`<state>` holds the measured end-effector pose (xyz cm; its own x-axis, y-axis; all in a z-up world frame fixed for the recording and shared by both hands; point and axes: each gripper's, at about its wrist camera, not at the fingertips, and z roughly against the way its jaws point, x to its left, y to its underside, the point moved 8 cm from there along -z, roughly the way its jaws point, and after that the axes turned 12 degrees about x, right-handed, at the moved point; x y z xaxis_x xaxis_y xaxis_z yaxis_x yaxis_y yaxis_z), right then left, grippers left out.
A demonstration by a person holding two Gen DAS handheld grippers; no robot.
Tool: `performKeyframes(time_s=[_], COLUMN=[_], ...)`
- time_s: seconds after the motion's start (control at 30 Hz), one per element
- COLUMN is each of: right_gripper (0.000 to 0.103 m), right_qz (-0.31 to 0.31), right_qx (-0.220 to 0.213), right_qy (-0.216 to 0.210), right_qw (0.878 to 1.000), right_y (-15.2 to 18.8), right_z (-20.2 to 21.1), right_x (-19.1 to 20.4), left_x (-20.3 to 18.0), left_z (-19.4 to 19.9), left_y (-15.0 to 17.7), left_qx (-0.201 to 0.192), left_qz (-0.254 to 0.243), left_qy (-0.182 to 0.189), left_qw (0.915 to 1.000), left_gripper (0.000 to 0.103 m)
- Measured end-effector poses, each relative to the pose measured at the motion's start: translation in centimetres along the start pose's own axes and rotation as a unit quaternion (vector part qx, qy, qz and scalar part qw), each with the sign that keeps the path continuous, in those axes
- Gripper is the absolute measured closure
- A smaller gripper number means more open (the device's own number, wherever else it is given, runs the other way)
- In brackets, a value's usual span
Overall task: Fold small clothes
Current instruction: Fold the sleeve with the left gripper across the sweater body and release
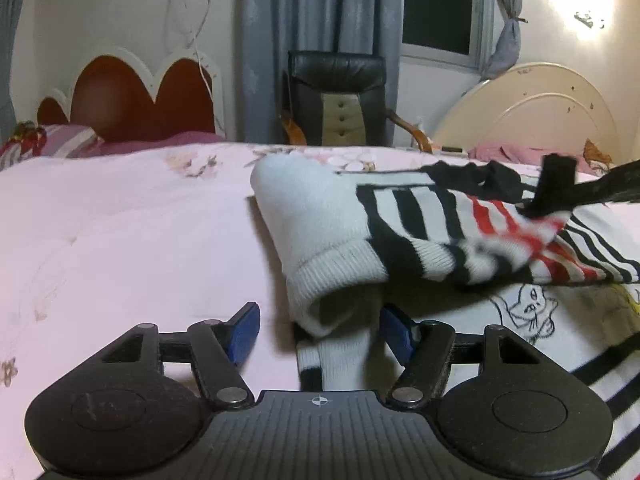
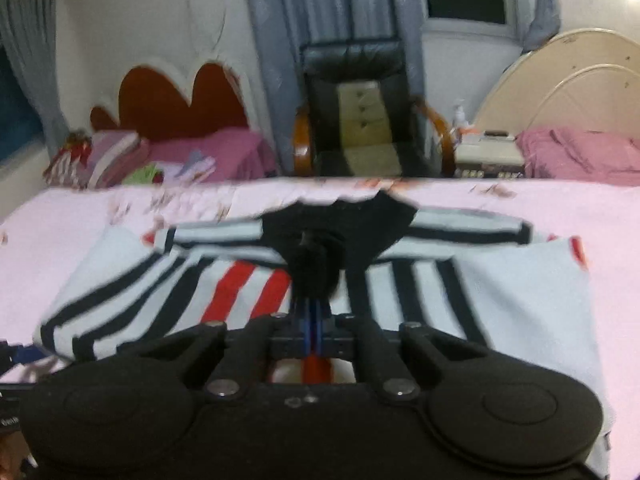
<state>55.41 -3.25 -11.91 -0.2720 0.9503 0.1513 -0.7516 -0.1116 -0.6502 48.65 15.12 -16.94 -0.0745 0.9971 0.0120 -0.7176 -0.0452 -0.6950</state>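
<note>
A small white sweater (image 1: pixel 424 236) with black and red stripes and a black collar lies on the pink bed cover (image 1: pixel 120 232). In the left wrist view its white ribbed sleeve cuff (image 1: pixel 332 280) hangs folded over just ahead of my left gripper (image 1: pixel 320 330), which is open, its blue pads either side of the cuff without gripping it. In the right wrist view the sweater (image 2: pixel 440 280) is spread wide. My right gripper (image 2: pixel 314 280) is shut on the black collar (image 2: pixel 340 228). The right gripper also shows in the left wrist view (image 1: pixel 552 188), at the collar.
A black office chair (image 1: pixel 340 96) stands behind the bed, in front of grey curtains. A red scalloped headboard (image 1: pixel 132 92) is at the back left, a cream headboard (image 1: pixel 532 108) at the back right. Pink pillows (image 2: pixel 580 152) lie beyond the bed.
</note>
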Motion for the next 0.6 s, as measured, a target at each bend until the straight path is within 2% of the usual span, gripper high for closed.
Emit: performKeyframes(time_s=[0.07,0.13,0.27,0.33,0.37,0.4,0.5,0.53,0.57,0.6], right_gripper=[0.1,0.1,0.099,0.099,0.097,0.089,0.08,0.08,0.085,0.099], right_qz=[-0.013,-0.035,-0.079,-0.104,-0.116,-0.125,-0.171,-0.185,-0.196,-0.201], right_qx=[-0.02,-0.021,0.027,0.034,0.035,0.034,0.03,0.031,0.03,0.03], right_qy=[0.011,0.018,0.01,-0.003,-0.009,-0.014,-0.027,-0.035,-0.043,-0.05], right_qw=[1.0,0.999,0.996,0.994,0.993,0.991,0.984,0.982,0.979,0.978], right_y=[-0.1,0.7,3.5,4.3,4.5,4.6,4.8,4.8,4.8,4.7], right_z=[1.4,2.3,0.7,0.2,0.2,0.1,-0.1,-0.2,-0.5,-0.7], right_x=[-1.2,-3.1,-5.9,-6.7,-7.0,-7.2,-8.6,-9.0,-9.3,-9.5], left_x=[0.2,0.4,0.9,0.7,0.6,0.4,0.0,0.0,0.2,0.4], left_z=[-0.1,-0.3,-1.2,-1.1,-0.9,-0.7,-1.0,-1.2,-1.6,-1.9], left_y=[-0.2,-0.1,0.1,-0.2,-0.3,-0.4,-0.8,-0.9,-0.9,-0.8], left_qx=[-0.004,-0.001,0.015,0.013,0.007,0.002,0.005,0.009,0.017,0.025], left_qz=[0.002,0.002,0.005,-0.001,-0.006,-0.01,-0.022,-0.022,-0.021,-0.018], left_qy=[-0.004,-0.004,0.001,0.002,0.005,0.009,0.007,0.004,0.001,0.0], left_qw=[1.0,1.0,0.9999,0.9999,0.9999,0.9999,0.9997,0.9997,0.9996,0.9995], left_gripper=[0.036,0.036,0.037,0.038,0.038,0.038,0.038,0.038,0.038,0.038])
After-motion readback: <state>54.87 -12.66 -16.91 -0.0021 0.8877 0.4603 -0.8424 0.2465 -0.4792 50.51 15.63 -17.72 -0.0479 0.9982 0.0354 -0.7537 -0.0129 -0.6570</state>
